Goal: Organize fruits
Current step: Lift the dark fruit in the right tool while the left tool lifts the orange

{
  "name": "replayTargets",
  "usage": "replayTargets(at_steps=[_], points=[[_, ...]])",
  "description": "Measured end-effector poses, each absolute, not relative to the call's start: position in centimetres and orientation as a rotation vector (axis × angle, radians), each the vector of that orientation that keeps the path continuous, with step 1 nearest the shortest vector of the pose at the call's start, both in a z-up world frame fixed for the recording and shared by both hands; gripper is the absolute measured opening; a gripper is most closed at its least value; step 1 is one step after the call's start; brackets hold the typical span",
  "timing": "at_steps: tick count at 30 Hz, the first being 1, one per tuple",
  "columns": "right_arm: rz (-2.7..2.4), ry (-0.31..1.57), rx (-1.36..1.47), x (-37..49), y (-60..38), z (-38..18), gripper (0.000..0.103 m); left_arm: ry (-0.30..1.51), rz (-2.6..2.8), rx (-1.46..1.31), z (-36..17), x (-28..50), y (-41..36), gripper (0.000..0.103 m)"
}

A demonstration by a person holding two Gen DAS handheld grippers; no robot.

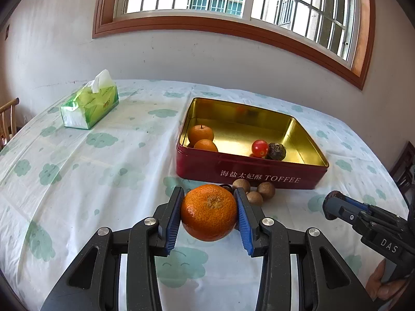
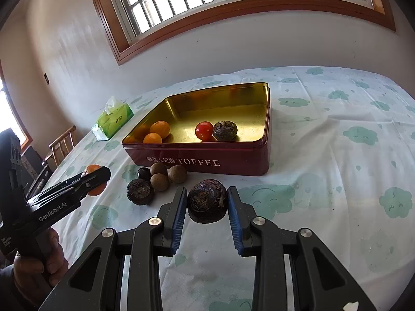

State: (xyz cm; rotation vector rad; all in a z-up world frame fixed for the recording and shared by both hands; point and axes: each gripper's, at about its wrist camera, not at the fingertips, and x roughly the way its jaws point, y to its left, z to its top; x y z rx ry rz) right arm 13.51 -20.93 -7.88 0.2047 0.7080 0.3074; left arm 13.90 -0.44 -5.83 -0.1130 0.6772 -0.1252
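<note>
My left gripper (image 1: 208, 190) is shut on an orange mandarin (image 1: 208, 212), held just above the tablecloth; the same gripper (image 2: 96, 178) and the mandarin (image 2: 97, 191) show at the left of the right wrist view. My right gripper (image 2: 207, 189) is shut on a dark water chestnut (image 2: 207, 200). A red toffee tin (image 1: 249, 173) stands open behind them. It holds two orange fruits (image 1: 201, 133), a cherry tomato (image 1: 260, 148) and another dark chestnut (image 1: 276, 151). Three brown longans (image 2: 166, 175) and a dark chestnut (image 2: 140, 191) lie in front of the tin.
A green tissue box (image 1: 89, 103) sits at the far left of the table (image 1: 77, 181). A wooden chair (image 1: 7, 119) stands past the left edge. The wall and a window are right behind the table. A hand (image 2: 39, 264) holds the left gripper's handle.
</note>
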Motion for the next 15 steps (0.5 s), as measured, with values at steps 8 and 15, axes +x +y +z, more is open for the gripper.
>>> replayTargets(at_steps=[8, 15], points=[[0.3, 0.702, 0.209, 13.43, -20.67, -7.69, 0.029, 0.65, -0.118, -0.074, -5.71, 13.79, -1.02, 0.041], [0.3, 0.697, 0.206, 13.49, -20.56, -7.54, 0.029, 0.639, -0.109, -0.067, -5.57, 13.88, -1.05, 0.041]])
